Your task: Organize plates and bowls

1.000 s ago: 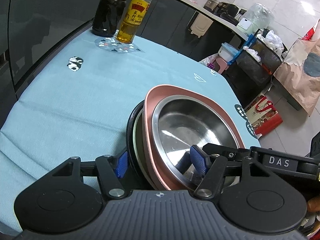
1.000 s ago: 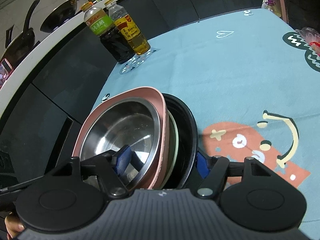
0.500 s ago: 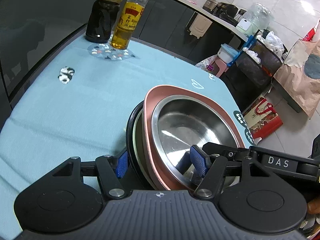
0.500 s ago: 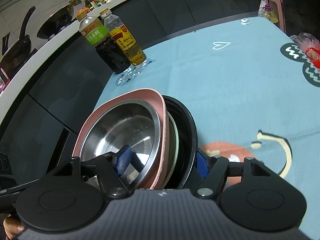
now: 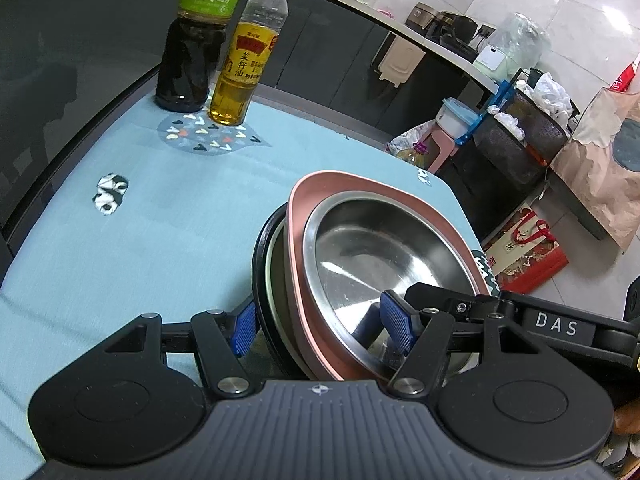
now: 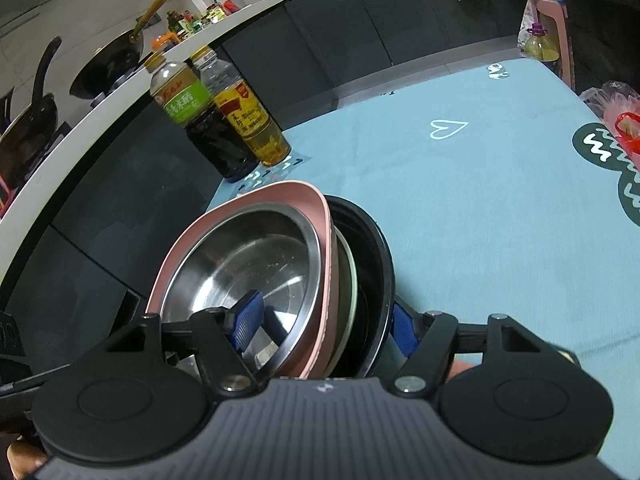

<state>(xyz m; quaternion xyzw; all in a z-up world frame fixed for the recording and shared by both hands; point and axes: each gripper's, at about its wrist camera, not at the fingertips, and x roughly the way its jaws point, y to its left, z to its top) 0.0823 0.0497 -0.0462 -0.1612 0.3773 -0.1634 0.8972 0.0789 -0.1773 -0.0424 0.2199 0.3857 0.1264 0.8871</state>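
A nested stack (image 5: 312, 280) of steel bowl (image 5: 372, 256), pink plate (image 5: 298, 208), pale dish and black bowl (image 6: 378, 264) is sitting between both grippers' blue pads. The left gripper (image 5: 320, 324) and right gripper (image 6: 326, 324) are each clamping it from opposite sides, over the blue tablecloth (image 5: 168, 216). Two bottles (image 5: 224, 48) are standing well ahead.

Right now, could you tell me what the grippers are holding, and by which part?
Both the left gripper and right gripper clamp the dish stack by its near edge, across all layers.
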